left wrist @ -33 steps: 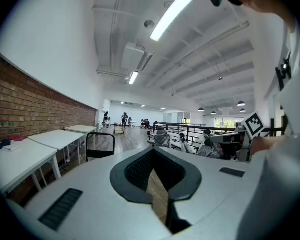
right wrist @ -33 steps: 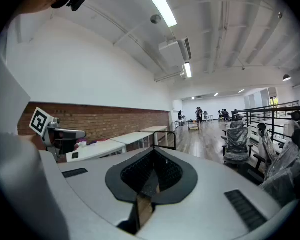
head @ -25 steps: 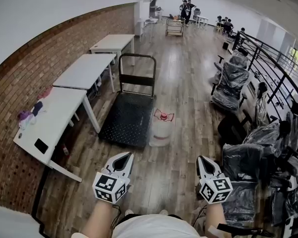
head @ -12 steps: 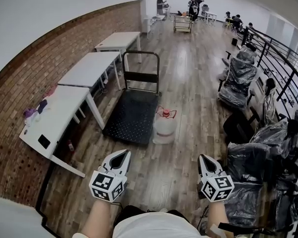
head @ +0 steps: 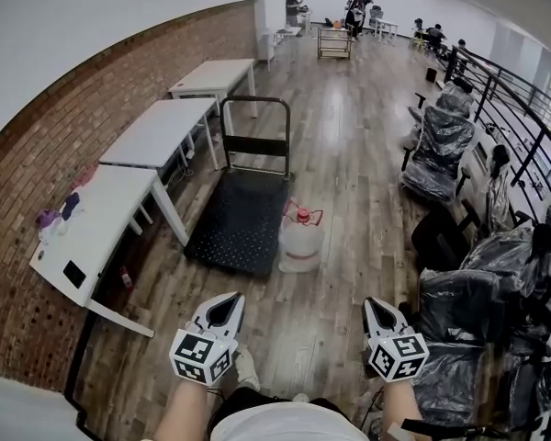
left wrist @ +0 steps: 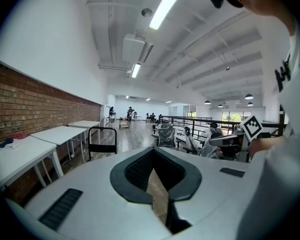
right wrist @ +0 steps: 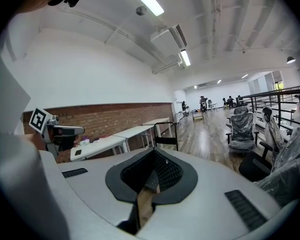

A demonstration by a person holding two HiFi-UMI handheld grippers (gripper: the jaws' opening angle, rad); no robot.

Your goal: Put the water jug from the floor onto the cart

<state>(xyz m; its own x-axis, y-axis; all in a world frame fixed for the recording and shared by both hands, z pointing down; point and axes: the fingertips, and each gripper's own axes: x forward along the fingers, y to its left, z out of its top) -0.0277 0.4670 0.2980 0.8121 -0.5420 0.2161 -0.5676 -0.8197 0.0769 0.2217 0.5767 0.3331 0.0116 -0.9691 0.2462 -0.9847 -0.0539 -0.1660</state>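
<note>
Wood floor (head: 349, 173), white benches (head: 156, 131) along brick wall, upper left. Water jug (head: 301, 240) upright on floor, frame centre, just beside right edge of cart (head: 239, 220). Left tongs (head: 231, 298) & right tongs (head: 376, 303) at bottom of frame, both pressed together, pinching nothing, well apart from jug.

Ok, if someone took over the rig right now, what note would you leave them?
Left gripper: shut, empty.
Right gripper: shut, empty, level with the left.
Jug: upright on the floor, close beside the cart on its right in the head view, ahead of both grippers.
Cart: deck bare.
Done: nothing yet; jug not gripped.
Left: reach the jug, grip it, lift it onto the deck.
</note>
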